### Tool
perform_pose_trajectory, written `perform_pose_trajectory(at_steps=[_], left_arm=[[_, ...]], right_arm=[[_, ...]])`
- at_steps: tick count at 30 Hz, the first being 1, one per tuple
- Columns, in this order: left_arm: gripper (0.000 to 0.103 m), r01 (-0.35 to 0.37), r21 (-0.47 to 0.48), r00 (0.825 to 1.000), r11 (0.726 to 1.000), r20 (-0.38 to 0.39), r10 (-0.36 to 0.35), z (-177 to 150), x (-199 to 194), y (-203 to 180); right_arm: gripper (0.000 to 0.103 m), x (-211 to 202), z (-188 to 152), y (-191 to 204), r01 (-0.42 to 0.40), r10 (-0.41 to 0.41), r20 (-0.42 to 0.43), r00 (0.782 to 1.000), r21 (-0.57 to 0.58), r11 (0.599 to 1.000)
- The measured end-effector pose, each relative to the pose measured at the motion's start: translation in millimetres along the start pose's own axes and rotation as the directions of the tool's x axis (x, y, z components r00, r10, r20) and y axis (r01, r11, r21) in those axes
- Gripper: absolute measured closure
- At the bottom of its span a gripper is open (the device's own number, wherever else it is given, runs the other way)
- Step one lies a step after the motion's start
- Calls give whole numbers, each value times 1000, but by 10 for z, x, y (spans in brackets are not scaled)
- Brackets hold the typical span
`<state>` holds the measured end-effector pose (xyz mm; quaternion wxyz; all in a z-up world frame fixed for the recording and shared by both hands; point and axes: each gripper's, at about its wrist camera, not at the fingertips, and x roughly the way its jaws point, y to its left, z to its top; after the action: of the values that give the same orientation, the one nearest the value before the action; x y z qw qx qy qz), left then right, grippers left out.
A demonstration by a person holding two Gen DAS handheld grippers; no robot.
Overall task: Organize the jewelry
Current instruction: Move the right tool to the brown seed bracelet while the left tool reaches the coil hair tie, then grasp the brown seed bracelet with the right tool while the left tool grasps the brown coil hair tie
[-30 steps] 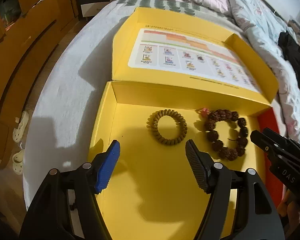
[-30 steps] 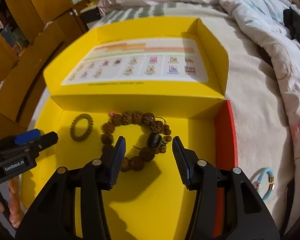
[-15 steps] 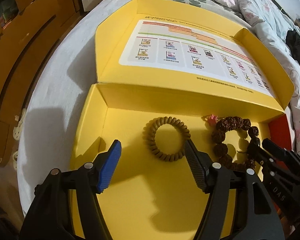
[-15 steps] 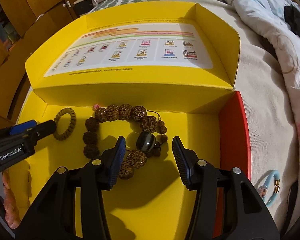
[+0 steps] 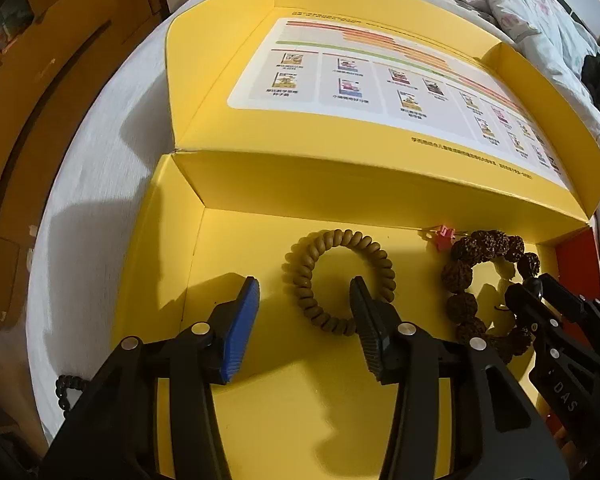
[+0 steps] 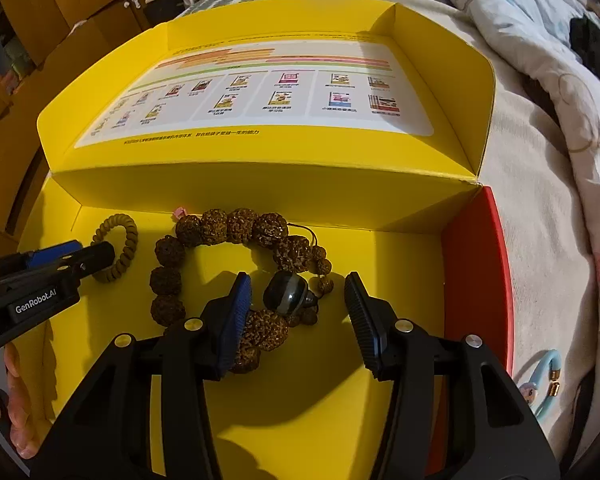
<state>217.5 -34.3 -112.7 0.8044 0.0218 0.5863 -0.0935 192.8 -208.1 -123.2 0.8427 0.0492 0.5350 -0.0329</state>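
An open yellow box (image 5: 260, 420) (image 6: 320, 420) lies on the bed. On its floor lie a brown coil hair tie (image 5: 338, 282) (image 6: 118, 248) and a bracelet of knobbly brown beads (image 5: 460, 276) (image 6: 220, 226) with one dark glossy bead (image 6: 286, 293). My left gripper (image 5: 306, 308) is open, its right finger tip over the hair tie's ring. My right gripper (image 6: 298, 300) is open around the near part of the bead bracelet and the dark bead. Each gripper shows in the other's view, the left (image 6: 40, 276) and the right (image 5: 556, 320).
The box lid (image 5: 380, 80) (image 6: 280, 92) lies open behind, with a printed sheet inside. The box's right wall is red (image 6: 476, 264). A light blue bracelet (image 6: 540, 384) lies on the bedding to the right. A black bead string (image 5: 70, 388) lies left of the box. Wooden cabinets stand at the left.
Both grippers have moved forward and down into the box. The left now reaches the hair tie, the right now straddles the bead bracelet. Both stay open.
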Motion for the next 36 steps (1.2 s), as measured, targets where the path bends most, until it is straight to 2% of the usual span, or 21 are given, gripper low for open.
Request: perform_pose_trajectory(at_steps=[2, 7, 9, 11, 12, 17, 25, 36], left_arm=[[57, 4, 1, 1000, 1000, 5, -4, 10, 4, -19], [70, -25, 23, 1000, 999, 17, 25, -5, 3, -44], [85, -25, 26, 1000, 999, 18, 25, 7, 1, -34], [91, -16, 27, 1000, 1000, 12, 16, 7, 12, -20], [92, -16, 31, 1000, 999, 12, 15, 11, 18, -22], [93, -8, 28, 1000, 1000, 16, 8, 7, 32, -24], [93, 31, 2, 1000, 1000, 6, -31, -32, -32, 59], [93, 54, 7, 997, 998, 56, -55, -69, -365, 82]], right_arm=[[51, 7, 3, 14, 6, -6, 1, 1000, -8, 1000], [55, 31, -7, 87, 44, -44, 0, 999, -37, 998], [60, 31, -11, 97, 45, -45, 1, 999, -42, 998], [69, 31, -13, 101, 59, -59, 2, 998, -50, 997], [74, 25, -18, 98, 62, -62, 3, 998, -54, 997], [82, 6, -16, 73, 48, -48, -3, 999, -49, 998], [83, -102, 5, 25, -26, 26, 0, 1000, -23, 999], [83, -610, 37, 68, -100, 101, 74, 992, -16, 995]])
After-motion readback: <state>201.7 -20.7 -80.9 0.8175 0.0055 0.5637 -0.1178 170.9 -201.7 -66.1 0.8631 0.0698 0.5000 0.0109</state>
